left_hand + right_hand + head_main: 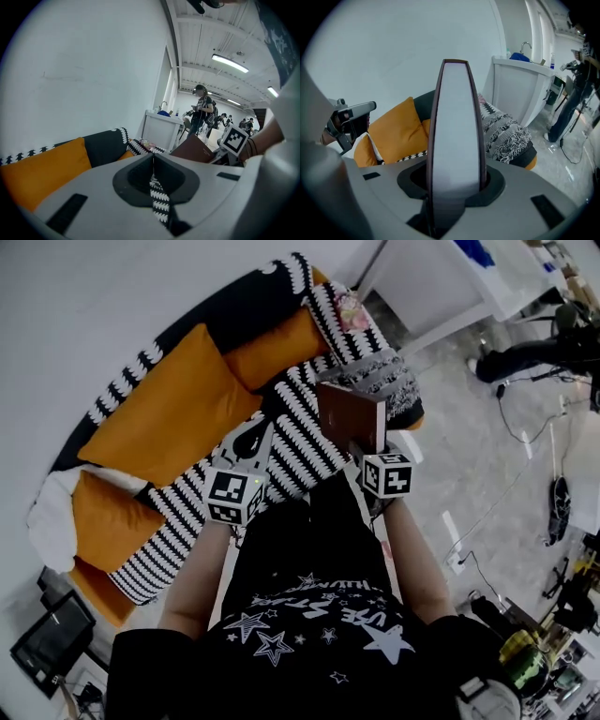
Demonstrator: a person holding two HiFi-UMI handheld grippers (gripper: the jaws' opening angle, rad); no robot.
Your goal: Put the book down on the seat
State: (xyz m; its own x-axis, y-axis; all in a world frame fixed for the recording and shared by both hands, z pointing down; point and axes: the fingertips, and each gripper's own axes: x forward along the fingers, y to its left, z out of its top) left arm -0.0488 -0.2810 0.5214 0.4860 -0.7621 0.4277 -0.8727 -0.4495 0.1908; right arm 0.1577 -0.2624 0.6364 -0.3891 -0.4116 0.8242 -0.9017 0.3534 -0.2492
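A brown hardcover book point(352, 416) stands upright over the sofa's black-and-white striped seat point(302, 454), its lower edge in my right gripper point(368, 448). In the right gripper view its pale page edge point(454, 126) fills the middle, and the jaws of my right gripper point(454, 183) are shut on both covers. My left gripper point(251, 444) hovers above the seat to the book's left, shut and holding nothing. In the left gripper view the left gripper point(152, 165) has its jaws meeting, and the book point(194, 151) shows off to the right.
Large orange cushions point(173, 407) point(277, 345) lean on the sofa back. A grey fringed throw point(386, 379) covers the right armrest. A white counter point(441, 287) stands beyond it. Cables point(525, 427) lie on the floor at right. A person point(204, 110) stands in the background.
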